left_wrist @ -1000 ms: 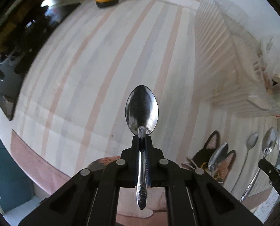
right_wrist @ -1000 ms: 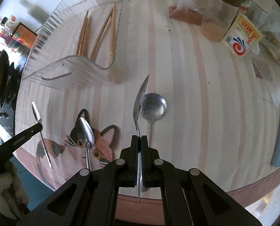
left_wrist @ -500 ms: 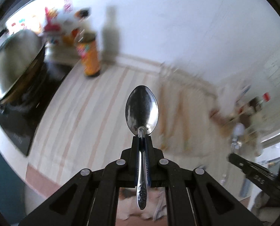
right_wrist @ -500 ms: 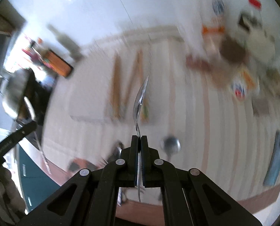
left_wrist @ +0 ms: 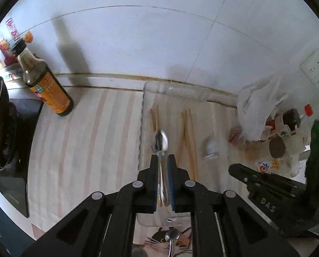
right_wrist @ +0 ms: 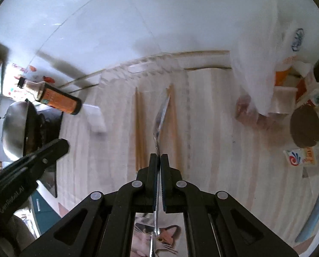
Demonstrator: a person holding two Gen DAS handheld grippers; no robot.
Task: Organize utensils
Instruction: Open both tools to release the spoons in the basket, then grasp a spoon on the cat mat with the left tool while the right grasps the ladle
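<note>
Midway through sorting, two pairs of wooden chopsticks [left_wrist: 188, 141] already lie in the clear tray [left_wrist: 142, 115] at frame centre, on the striped worktop [left_wrist: 84, 150]. Left tool [left_wrist: 162, 160]: jaws parted slightly, with a steel spoon [left_wrist: 159, 144] between the pads, bowl facing the camera; whether the pads grip it cannot be told. Right tool [right_wrist: 158, 160]: jaws pinched tight on a second spoon [right_wrist: 161, 117], seen edge-on, thin and bright, over the tray. Both spoons appear polished and reflective. Remaining, by judgement: placing both spoons, then collecting the spoon on the cat mat [left_wrist: 172, 238] at lower centre. A sauce bottle [left_wrist: 44, 85] stands upper left.
</note>
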